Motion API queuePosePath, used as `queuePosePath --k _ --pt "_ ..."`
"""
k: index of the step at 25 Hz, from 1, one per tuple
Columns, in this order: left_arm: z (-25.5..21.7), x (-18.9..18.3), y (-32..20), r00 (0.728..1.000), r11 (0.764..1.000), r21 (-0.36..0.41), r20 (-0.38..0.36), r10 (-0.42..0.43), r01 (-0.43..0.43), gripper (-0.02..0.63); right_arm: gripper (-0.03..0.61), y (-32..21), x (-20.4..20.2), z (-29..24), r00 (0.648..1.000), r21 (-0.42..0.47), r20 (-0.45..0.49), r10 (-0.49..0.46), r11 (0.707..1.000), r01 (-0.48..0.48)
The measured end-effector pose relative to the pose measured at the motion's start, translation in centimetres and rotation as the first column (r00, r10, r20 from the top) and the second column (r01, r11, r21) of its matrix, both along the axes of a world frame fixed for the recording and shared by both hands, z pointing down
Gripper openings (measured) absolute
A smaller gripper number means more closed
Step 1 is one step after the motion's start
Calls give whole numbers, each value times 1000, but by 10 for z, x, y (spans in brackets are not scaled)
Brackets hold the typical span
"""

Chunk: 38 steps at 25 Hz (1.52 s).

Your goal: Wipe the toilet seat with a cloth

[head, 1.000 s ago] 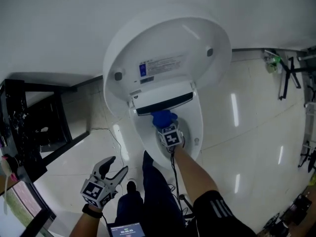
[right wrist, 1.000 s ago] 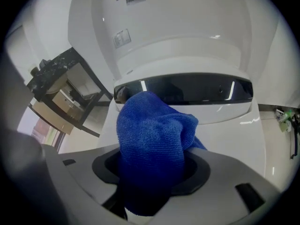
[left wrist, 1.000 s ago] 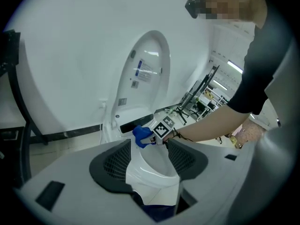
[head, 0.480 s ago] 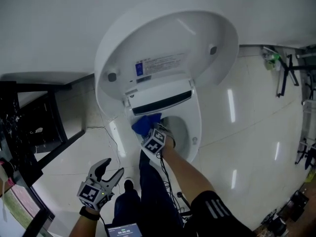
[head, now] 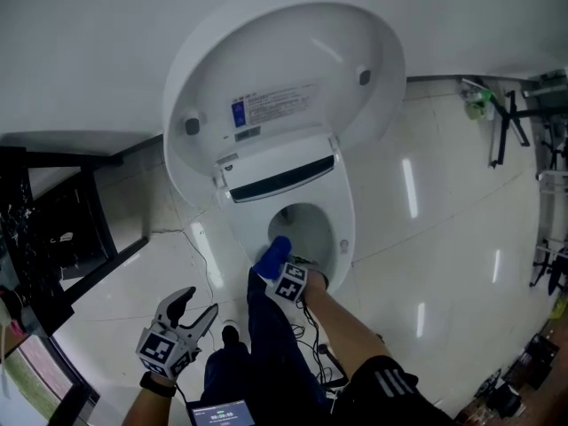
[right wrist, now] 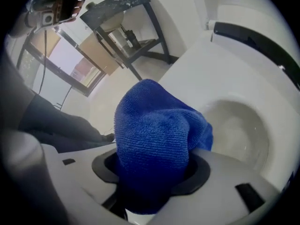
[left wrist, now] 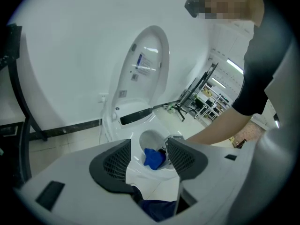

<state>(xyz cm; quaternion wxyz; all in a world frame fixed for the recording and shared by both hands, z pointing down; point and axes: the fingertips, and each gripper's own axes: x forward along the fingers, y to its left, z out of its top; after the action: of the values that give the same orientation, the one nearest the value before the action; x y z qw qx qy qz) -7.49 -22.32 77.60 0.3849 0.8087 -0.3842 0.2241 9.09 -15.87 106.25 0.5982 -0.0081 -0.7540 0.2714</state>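
The right gripper (head: 280, 272) has its jaws clenched on a bunched blue cloth (head: 272, 257), which bulges out well past them in the right gripper view. In the head view the cloth sits just below the middle of the frame, at the near left edge of the toilet seat (head: 349, 209). Whether it is pressing on the seat or just above it I cannot tell.

The left gripper (head: 197, 307), low in the lower left of the head view, has its jaws released and nothing between them.

The main risk is the wad itself. Balled up like this, only a small patch is likely to meet the seat, so a pass could leave streaks unwiped. So close to the outer edge, a stroke could run off the seat. Swung inward, the loose end could dip into the bowl (head: 306, 227) and drag water onto the seat. Pressing too hard could bring the jaws onto the plastic.
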Motion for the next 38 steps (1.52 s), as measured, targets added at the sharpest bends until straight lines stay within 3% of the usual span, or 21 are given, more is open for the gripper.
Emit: queuePosePath --k 3,7,10,14,18,22,29,35,38 --pt "0 2 5 1000 1000 12 2 19 -19 256 264 26 20 4 999 -27 -38 32 999 -33" --pt "-3 4 13 999 998 36 6 45 -45 256 255 20 16 1 996 8 -49 71 998 -70" --pt "-16 7 13 999 996 66 4 53 -53 256 255 -2 4 -24 975 54 32 218 974 -220" --pt "-47 5 9 999 992 121 -1 46 -46 256 255 -55 -11 -111 858 108 226 461 864 -492" --pt "-92 1 21 999 981 190 -8 51 -48 256 255 -78 -7 -214 759 175 394 518 768 -615" --pt "-143 -11 56 997 957 282 -7 75 -70 256 255 -60 8 -312 661 208 517 543 670 -713" --pt "-246 -49 158 995 906 420 -61 84 -51 256 253 43 8 -495 422 134 702 574 476 -869" --pt "-318 -75 267 983 847 520 -67 170 -111 256 253 166 -11 -622 298 120 805 513 351 -929" --pt "-339 -86 314 978 824 551 -67 198 -129 256 253 230 -21 -663 283 127 823 492 327 -937"
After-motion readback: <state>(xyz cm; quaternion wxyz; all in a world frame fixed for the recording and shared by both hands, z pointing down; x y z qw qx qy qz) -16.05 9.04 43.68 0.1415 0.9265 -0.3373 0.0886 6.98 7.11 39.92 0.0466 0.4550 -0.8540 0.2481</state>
